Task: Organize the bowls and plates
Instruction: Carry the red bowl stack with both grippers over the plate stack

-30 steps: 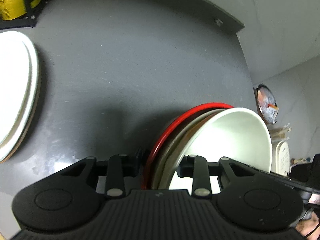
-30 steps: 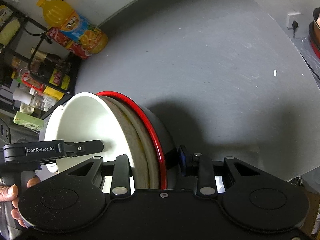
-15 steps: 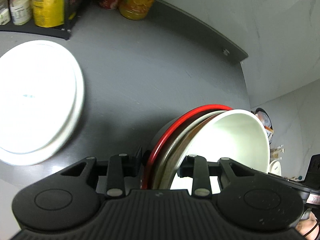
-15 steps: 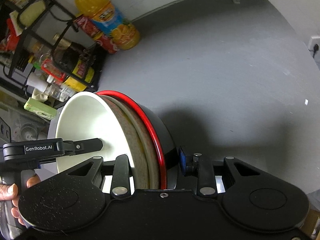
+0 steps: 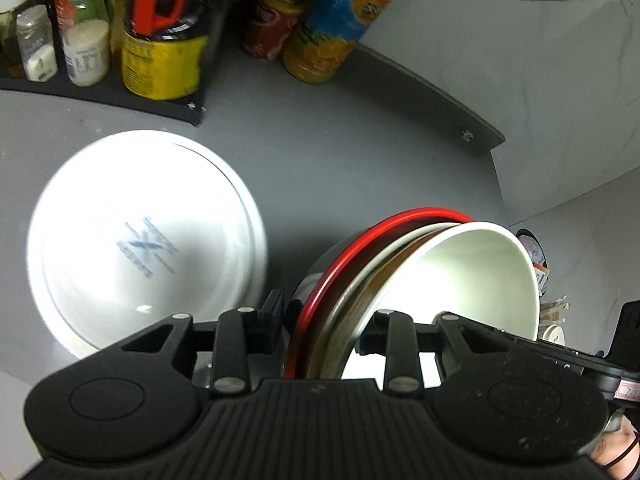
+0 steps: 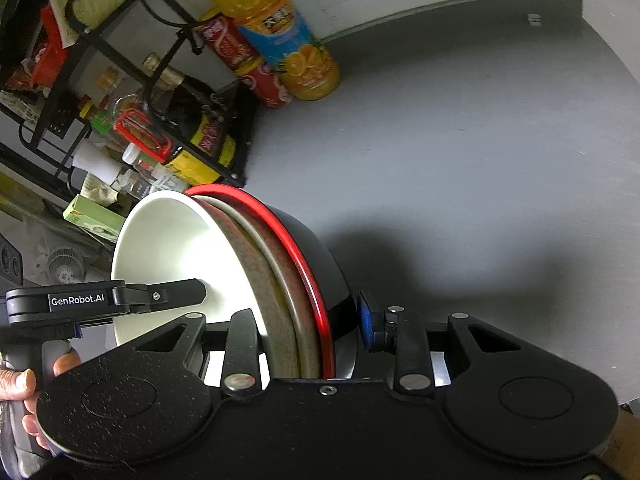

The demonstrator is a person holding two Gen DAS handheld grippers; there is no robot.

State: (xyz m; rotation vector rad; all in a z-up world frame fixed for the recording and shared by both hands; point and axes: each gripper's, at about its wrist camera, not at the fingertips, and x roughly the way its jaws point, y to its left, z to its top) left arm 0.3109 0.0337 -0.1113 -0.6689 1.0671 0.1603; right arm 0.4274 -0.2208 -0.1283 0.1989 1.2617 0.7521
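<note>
A nested stack of bowls (image 5: pixel 460 276) hangs tilted above the grey counter: white innermost, then brown and grey ones, then a black bowl with a red rim. My left gripper (image 5: pixel 324 320) is shut on one side of its rims. In the right wrist view my right gripper (image 6: pixel 308 328) is shut on the opposite side of the same stack of bowls (image 6: pixel 180 252), and the left gripper's finger (image 6: pixel 168 294) reaches into the white bowl. A stack of white plates (image 5: pixel 140 240) with a blue mark lies on the counter, left of the bowls.
A black rack (image 5: pixel 120 96) of jars and bottles stands behind the plates. An orange juice bottle (image 6: pixel 280 32) and a red can (image 6: pixel 244 60) stand at the wall. Bare grey counter (image 6: pixel 460 152) lies to the right. A person's hand (image 6: pixel 16 384) holds the left handle.
Both grippers have carried the bowl stack towards the rack and bottles. The white plates have slid from the left edge into fuller view, closer beside the bowls. Both grips are unchanged.
</note>
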